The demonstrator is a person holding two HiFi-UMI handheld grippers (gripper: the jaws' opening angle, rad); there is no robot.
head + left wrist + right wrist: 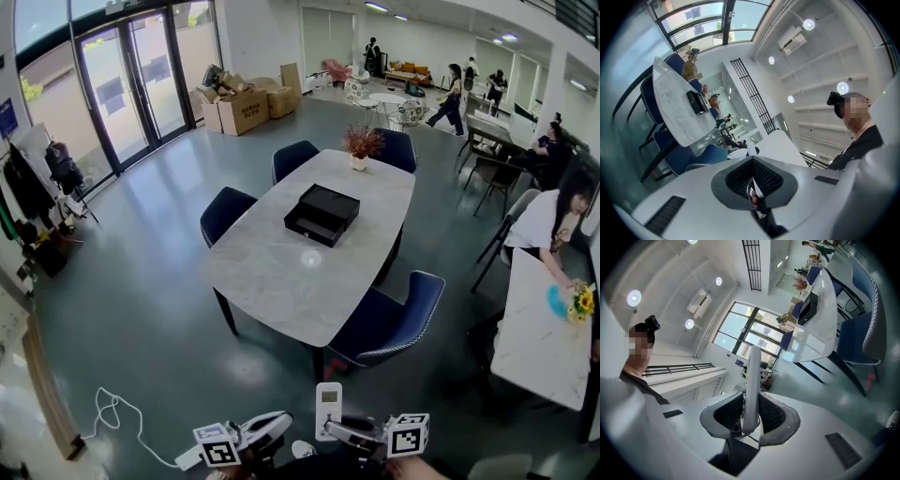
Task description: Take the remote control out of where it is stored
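A white remote control with a small screen stands upright at the bottom of the head view, with my right gripper shut on its lower end. In the right gripper view the remote rises edge-on from between the two dark pads, which press on its sides. My left gripper is just to the left of it, low in the head view. In the left gripper view that gripper has its jaws together with nothing held. A black drawer box, its drawer pulled out, lies on the marble table well ahead of both grippers.
Blue chairs ring the table, and a potted plant stands at its far end. A white cable lies on the floor at the lower left. People sit and walk at the right, by another white table. Cardboard boxes are stacked near the glass doors.
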